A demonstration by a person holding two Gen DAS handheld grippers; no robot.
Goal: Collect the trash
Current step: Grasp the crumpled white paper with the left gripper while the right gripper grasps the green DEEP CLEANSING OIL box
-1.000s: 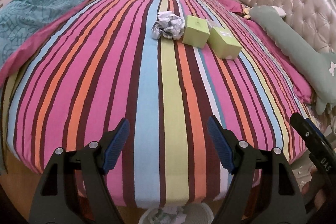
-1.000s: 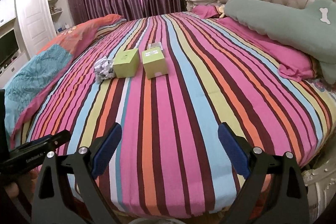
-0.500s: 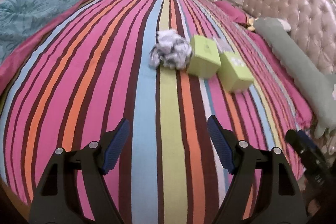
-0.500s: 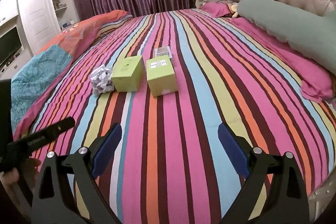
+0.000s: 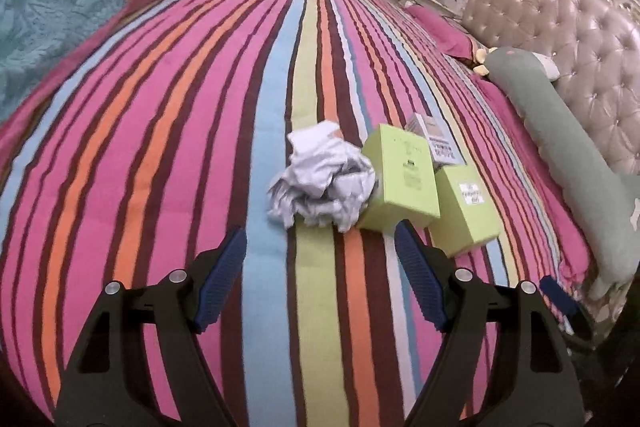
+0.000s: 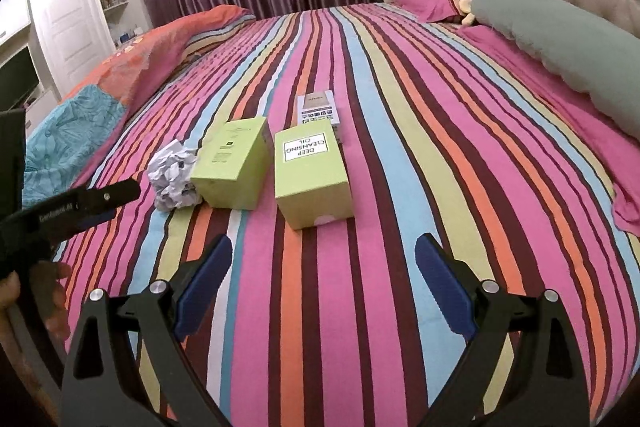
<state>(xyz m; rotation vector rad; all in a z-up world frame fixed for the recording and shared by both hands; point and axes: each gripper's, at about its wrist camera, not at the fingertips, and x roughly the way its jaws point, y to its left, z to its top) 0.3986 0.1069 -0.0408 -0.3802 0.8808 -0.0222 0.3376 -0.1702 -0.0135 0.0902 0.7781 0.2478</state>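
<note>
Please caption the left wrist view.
Open left tongs near crumpled paper beside two green boxes on a striped bed.

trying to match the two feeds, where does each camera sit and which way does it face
Left wrist: on the left tongs, angled down at the crumpled white paper ball; open.
Right wrist: on the right tongs, facing the lime-green cardboard box labelled cleansing oil; open, left tongs at left edge.
Shared: paper ball, both green boxes, striped bedspread.
</note>
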